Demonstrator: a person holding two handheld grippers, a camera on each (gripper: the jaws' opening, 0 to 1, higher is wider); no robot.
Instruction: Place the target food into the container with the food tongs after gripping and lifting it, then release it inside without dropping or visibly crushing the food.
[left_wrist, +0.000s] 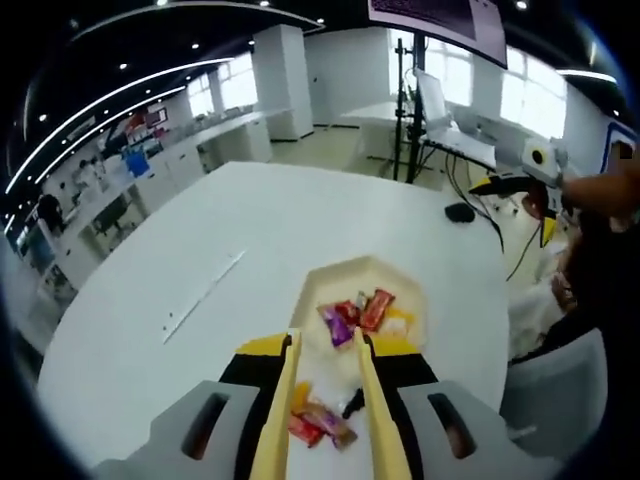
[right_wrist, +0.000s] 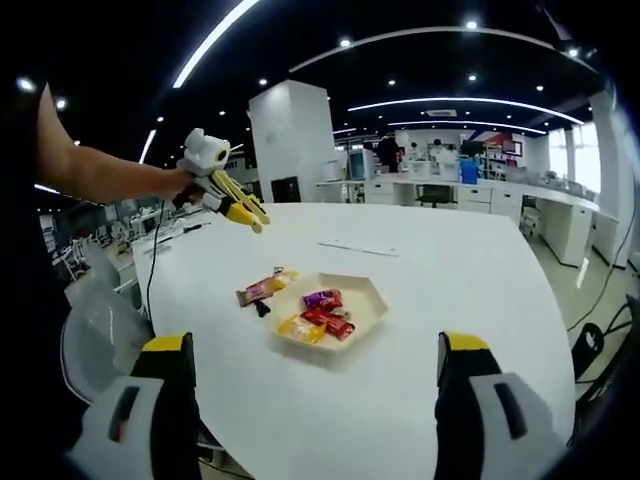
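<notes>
Left gripper view looks down along a pair of yellow food tongs (left_wrist: 328, 400) fixed to the left gripper (left_wrist: 328, 345), whose two long blades stand apart with nothing between their tips. Just beyond those tips sits the cream, six-sided container (left_wrist: 345, 285) on the white table (left_wrist: 200, 300), and inside it lie a few wrapped snacks (left_wrist: 357, 315), red, purple and yellow. Nearer the camera, between the tong blades and outside the container, a small heap of loose wrapped snacks (left_wrist: 318, 422) rests on the table beside a small dark object (left_wrist: 352, 404). Off to the upper right a hand holds the right gripper (left_wrist: 520, 180) in the air past the table edge, and a black mouse-like item (left_wrist: 459, 212) lies on the tabletop near there. In the right gripper view, that gripper's own two dark jaws with yellow tips rise wide apart at the lower corners, empty. Between them, farther out, the container shows again near the table's near edge, the loose snacks just to its left and not touching it. At upper left a person's arm (right_wrist: 95, 175) holds the left gripper with its tongs well above the table, tips angled down toward the container.
</notes>
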